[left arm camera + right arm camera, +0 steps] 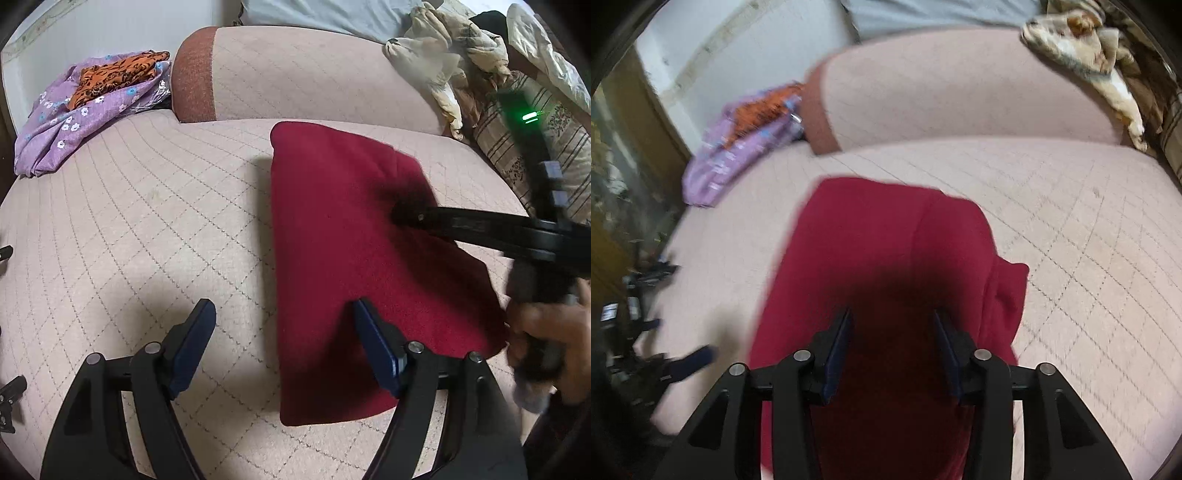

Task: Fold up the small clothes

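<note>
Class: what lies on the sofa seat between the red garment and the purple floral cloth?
Nothing: in the left wrist view, bare quilted sofa seat separates red garment from purple floral cloth.

Left of the left gripper [280,350] the pale quilted sofa seat [147,229] lies bare and open to passage. Under its right finger lies the folded dark red fleece garment [343,258], and the right gripper [402,214] reaches across that cloth from the right, barring that side. Ahead, the upright pink cushion with a rust-brown end [295,77] closes the way. Far ahead-left sits a crumpled purple flowered cloth with an orange patterned piece [85,107]; ahead-right, a heap of cream printed fabric [454,62].
</note>
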